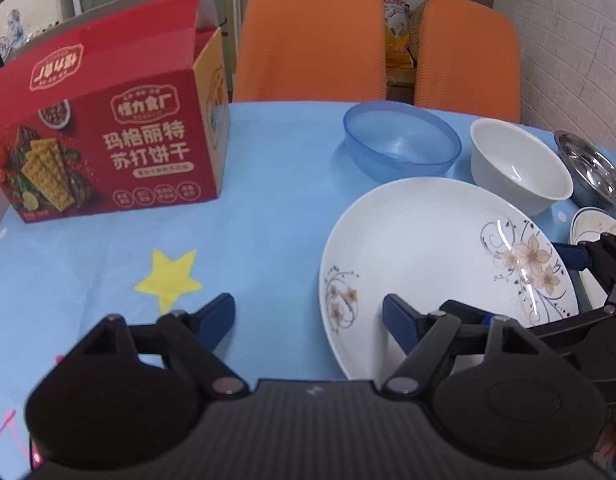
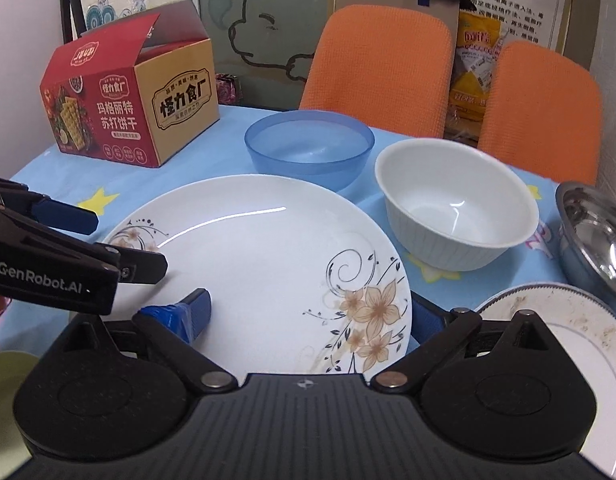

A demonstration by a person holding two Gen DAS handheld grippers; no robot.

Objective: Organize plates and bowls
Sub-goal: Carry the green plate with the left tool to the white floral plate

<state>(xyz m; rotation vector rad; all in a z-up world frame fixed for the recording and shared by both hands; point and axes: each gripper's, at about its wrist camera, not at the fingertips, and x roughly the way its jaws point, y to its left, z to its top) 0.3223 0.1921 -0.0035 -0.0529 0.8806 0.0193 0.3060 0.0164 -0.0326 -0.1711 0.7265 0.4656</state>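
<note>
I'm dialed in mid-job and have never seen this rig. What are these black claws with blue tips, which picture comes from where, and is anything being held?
They are two hand-held grippers, each with a fisheye camera looking along its fingers. One picture is from the left gripper, the other from the right gripper. On the blue tablecloth lie a flowered plate, a blue bowl, a white bowl, a steel bowl, a dirty plate and a red box. Both grippers are open, at the flowered plate's near edge; nothing is held.
</note>
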